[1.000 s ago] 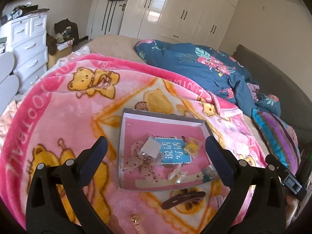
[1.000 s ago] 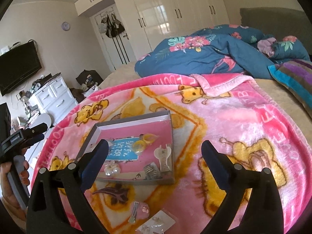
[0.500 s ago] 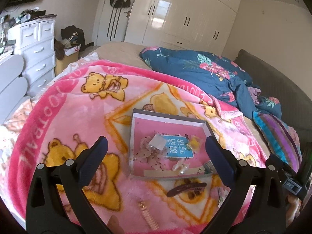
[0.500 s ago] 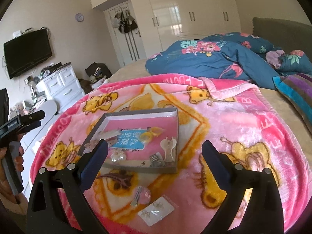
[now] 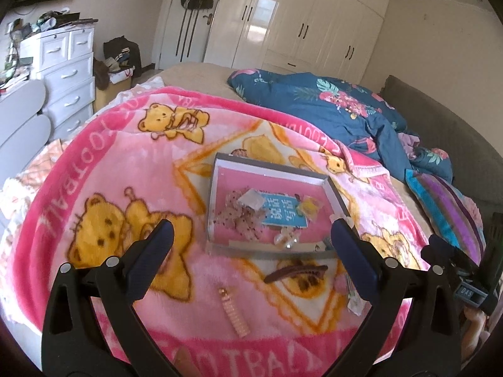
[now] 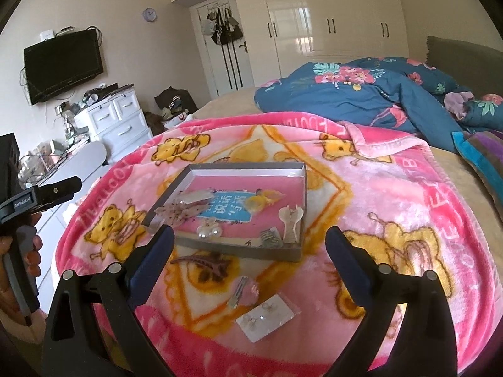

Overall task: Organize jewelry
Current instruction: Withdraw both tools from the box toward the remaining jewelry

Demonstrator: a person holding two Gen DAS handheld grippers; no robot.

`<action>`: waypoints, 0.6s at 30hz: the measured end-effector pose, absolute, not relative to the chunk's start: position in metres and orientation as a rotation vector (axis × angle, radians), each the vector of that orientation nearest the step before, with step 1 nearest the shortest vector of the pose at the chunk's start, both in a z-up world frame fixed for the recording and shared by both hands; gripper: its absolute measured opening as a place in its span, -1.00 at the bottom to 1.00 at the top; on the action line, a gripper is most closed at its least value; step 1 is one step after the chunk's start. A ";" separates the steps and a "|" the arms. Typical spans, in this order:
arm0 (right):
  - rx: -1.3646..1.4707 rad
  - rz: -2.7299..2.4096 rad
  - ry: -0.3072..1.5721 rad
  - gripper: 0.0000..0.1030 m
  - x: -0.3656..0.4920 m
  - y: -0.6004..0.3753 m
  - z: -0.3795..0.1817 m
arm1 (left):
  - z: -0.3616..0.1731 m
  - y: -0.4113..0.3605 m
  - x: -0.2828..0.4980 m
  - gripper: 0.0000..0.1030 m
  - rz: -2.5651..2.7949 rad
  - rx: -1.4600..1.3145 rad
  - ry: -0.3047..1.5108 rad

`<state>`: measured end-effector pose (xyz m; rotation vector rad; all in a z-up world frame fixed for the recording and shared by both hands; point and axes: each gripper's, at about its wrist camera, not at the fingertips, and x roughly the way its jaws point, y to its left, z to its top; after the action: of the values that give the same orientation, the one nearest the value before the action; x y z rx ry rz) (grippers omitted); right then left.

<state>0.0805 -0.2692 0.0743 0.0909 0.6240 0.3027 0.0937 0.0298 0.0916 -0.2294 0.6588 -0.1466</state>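
Both grippers are being drawn back and raised from the tray compared with a second ago, so more of the pink blanket point(image 6: 393, 188) is being shown. Left gripper point(image 5: 251, 238) and right gripper point(image 6: 248, 242) are each being held released, jaws spread wide, nothing being grasped. Nearest the right gripper, an earring card point(image 6: 267, 315) and a small pink clip point(image 6: 243, 292) are being left loose on the blanket; a coiled hair tie point(image 5: 234, 312) is lying nearest the left. Just beyond, a brown hair clip point(image 6: 201, 260) is lying with its long axis left to right, directly before the tray's near wall and roughly centred between the left gripper's jaws. Farther off, the grey tray point(image 6: 245, 166) is being used to hold pearl earrings point(image 6: 209, 231) and other pieces.
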 end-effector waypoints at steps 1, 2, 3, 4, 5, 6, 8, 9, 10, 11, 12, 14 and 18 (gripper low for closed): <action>0.090 0.306 0.625 0.87 0.079 -0.269 0.074 | 0.089 0.028 0.091 0.81 -0.147 -0.226 0.665; 0.086 0.310 0.628 0.87 0.077 -0.269 0.073 | 0.087 0.026 0.089 0.81 -0.146 -0.223 0.669; 0.082 0.313 0.631 0.87 0.075 -0.268 0.072 | 0.084 0.024 0.086 0.81 -0.144 -0.216 0.676; 0.082 0.314 0.632 0.87 0.074 -0.268 0.071 | 0.082 0.022 0.084 0.81 -0.142 -0.211 0.681; 0.081 0.320 0.637 0.87 0.073 -0.268 0.070 | 0.078 0.020 0.081 0.81 -0.137 -0.204 0.689; 0.080 0.323 0.640 0.87 0.072 -0.267 0.069 | 0.075 0.018 0.079 0.81 -0.134 -0.197 0.698; 0.075 0.329 0.647 0.87 0.069 -0.267 0.066 | 0.069 0.016 0.076 0.81 -0.128 -0.189 0.712; 0.072 0.331 0.651 0.87 0.068 -0.266 0.065 | 0.066 0.014 0.075 0.81 -0.126 -0.185 0.718; 0.071 0.333 0.654 0.87 0.067 -0.265 0.064 | 0.062 0.013 0.073 0.81 -0.125 -0.179 0.727; 0.068 0.337 0.658 0.87 0.065 -0.265 0.062 | 0.060 0.011 0.071 0.81 -0.124 -0.173 0.733; 0.065 0.338 0.661 0.87 0.064 -0.264 0.061 | 0.058 0.009 0.070 0.81 -0.122 -0.166 0.739; 0.065 0.340 0.667 0.87 0.064 -0.264 0.059 | 0.054 0.007 0.069 0.81 -0.120 -0.153 0.750; 0.054 0.344 0.679 0.87 0.062 -0.263 0.054 | 0.047 0.003 0.066 0.81 -0.116 -0.135 0.767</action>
<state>0.0620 -0.2630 0.0539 0.0545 0.6787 0.3440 0.0662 0.0033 0.0468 -0.1352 0.7674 -0.1162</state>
